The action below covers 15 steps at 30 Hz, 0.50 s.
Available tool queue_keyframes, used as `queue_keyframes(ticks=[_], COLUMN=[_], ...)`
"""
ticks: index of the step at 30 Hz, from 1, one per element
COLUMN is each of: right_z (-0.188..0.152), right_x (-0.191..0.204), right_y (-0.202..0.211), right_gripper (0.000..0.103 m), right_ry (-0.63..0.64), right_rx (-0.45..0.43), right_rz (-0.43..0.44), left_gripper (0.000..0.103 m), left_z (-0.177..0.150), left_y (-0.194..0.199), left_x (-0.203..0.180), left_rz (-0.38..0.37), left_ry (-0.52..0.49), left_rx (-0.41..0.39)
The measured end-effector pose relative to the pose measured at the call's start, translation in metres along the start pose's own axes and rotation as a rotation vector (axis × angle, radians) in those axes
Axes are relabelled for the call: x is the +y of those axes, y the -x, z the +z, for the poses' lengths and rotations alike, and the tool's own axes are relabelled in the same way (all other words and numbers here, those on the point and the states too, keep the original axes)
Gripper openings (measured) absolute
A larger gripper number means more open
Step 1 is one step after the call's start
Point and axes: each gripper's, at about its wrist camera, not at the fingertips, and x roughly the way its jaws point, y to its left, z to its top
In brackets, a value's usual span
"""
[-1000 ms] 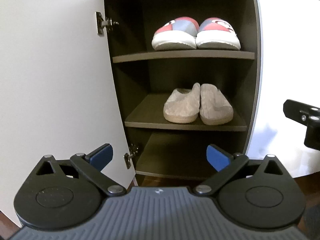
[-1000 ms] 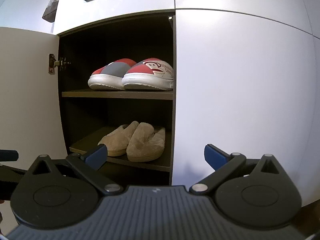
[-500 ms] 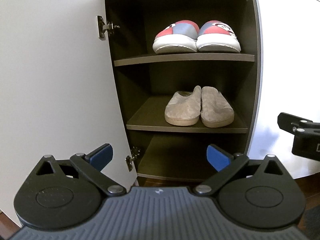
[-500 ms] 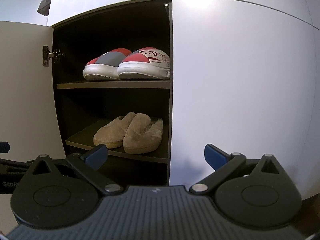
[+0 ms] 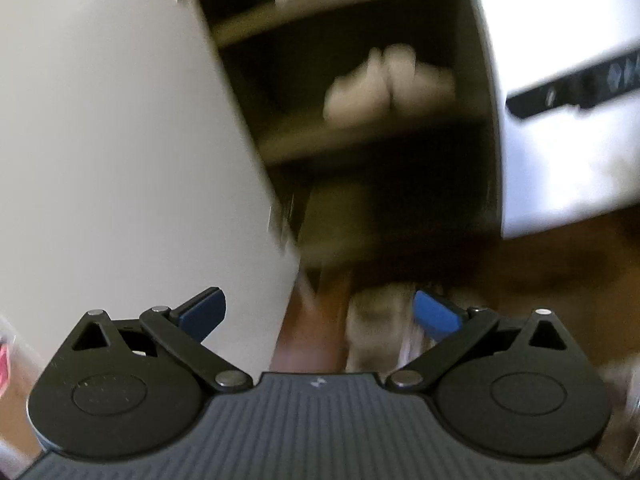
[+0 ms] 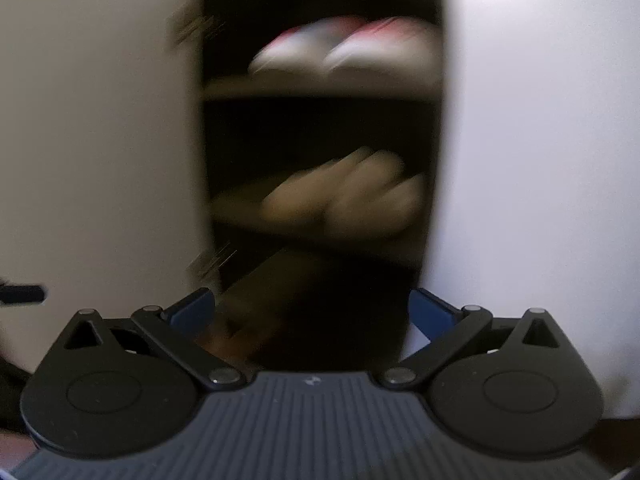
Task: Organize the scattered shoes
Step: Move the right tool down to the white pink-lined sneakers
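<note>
Two pairs shelved; a pale shoe (image 5: 376,332) lies on the wooden floor (image 5: 312,320).
Left tool (image 5: 320,314) and right tool (image 6: 312,308) gape wide, empty; the floor shoe likely needs gripping next.

Both frames are blurred. White cabinet door (image 5: 120,140) beside a dark brown interior (image 6: 320,128). Red-and-white shoes (image 6: 344,46) on the shelf above beige slippers (image 6: 340,200). Reddish-brown floor (image 5: 316,320) below the cabinet. Black tongs with blue fingertips (image 5: 202,312).

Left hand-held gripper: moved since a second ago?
Yes. In the left wrist view the beige slippers and their shelf sit higher, and floor shows below, so the left hand-held gripper has tipped downward. Its jaws are open.
</note>
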Motion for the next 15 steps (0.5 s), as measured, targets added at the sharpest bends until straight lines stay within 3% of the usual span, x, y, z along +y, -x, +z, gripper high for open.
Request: queue_keyframes(ticks=[5, 6, 11, 13, 15], right_z=[-0.049, -0.058, -0.106, -0.123, -0.129], right_x=[0.058, 0.070, 0.133, 0.157, 0.173], right_y=[-0.048, -0.058, -0.106, -0.127, -0.146], right_gripper=[0.101, 0.096, 0.087, 0.072, 0.047], right_ry=[0.251, 0.303, 0.563, 0.658, 0.704], right_rx=[0.178, 0.212, 0.381, 0.447, 0.508], right_rz=[0.237, 0.282, 0.507, 0.590, 0.619], left_gripper=[0.102, 0.101, 0.101, 0.101, 0.101], left_z=[-0.132, -0.148, -0.168, -0.173, -0.175], left_y=[-0.012, -0.013, -0.016, -0.018, -0.019], left_x=[0.028, 0.031, 0.024, 0.019, 0.015], left_rz=[0.032, 0.037, 0.028, 0.017, 0.007], left_ry=[0.180, 0.218, 0.199, 0.173, 0.149], left_rx=[0.283, 0.319, 0.329, 0.320, 0.315])
